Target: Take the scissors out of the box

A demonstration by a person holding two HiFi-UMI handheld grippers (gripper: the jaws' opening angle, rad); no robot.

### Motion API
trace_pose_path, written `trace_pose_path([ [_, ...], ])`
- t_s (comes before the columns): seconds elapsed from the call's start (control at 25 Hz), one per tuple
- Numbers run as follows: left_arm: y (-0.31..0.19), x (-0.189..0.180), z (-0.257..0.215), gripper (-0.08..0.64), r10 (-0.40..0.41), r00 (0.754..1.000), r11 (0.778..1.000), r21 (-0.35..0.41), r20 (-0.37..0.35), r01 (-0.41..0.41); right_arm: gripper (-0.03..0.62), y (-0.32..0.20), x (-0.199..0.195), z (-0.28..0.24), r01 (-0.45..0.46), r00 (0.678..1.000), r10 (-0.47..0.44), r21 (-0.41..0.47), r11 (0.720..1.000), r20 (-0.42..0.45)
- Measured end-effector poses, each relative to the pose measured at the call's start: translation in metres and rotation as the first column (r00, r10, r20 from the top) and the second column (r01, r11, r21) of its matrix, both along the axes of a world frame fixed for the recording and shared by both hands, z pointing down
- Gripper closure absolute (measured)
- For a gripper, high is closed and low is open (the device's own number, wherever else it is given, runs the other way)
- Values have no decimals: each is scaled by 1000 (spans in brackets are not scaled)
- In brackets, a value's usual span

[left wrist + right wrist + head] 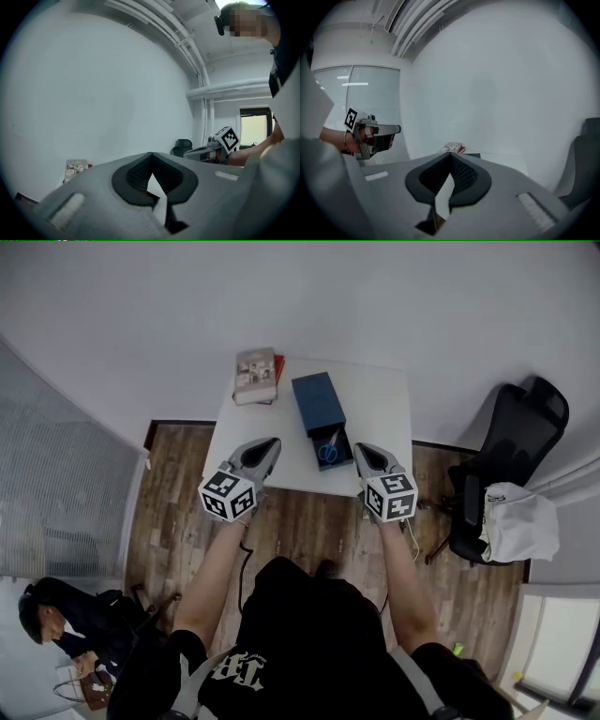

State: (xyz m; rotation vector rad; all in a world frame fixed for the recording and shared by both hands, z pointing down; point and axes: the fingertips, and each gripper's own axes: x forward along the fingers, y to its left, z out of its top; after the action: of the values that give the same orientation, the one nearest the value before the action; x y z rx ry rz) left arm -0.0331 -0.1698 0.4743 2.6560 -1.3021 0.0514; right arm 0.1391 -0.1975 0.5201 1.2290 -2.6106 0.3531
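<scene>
Nearest of all, a person in a black shirt (300, 624) is standing and holding out two grey grippers, one in each hand. Both the left gripper (273, 442) and the right gripper (357, 448) are pinched tight, with their tips touching. Nothing is sitting between the jaws of either one.

Just past the grippers a small white table (375, 409) is standing against the far wall. A long dark blue box (317, 397) is lying on it, with its long side running from near to far. Its tray (343, 461) is sticking out at the near end, and the scissors (327, 452) with blue handles are lying inside that tray. They look like they are lying the same way as the box, but they are too small to tell which end is pointing near.

The scissors are sitting between the two grippers. They are just to the left of the right gripper's tip, and the left gripper is waiting farther off on the other side. So the right gripper is the nearer one, and it looks like it needs to open before it can reach in.

Counting up, I am seeing one pair of scissors, one box, two grippers, one table, and two books (255, 374) stacked at the far left corner.
</scene>
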Motion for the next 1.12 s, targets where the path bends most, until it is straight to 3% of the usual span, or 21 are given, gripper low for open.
trace_pose_path([
  [0.56,-66,-17,10,561,75,997,997,-16,-14,-75,588,-49,-22,9,-64,998,64,-21,998,-6],
  [1.12,-148,-67,21,561,151,988,988,-39,-34,-153,588,-121,-72,13,-137,990,136,-40,990,-38],
])
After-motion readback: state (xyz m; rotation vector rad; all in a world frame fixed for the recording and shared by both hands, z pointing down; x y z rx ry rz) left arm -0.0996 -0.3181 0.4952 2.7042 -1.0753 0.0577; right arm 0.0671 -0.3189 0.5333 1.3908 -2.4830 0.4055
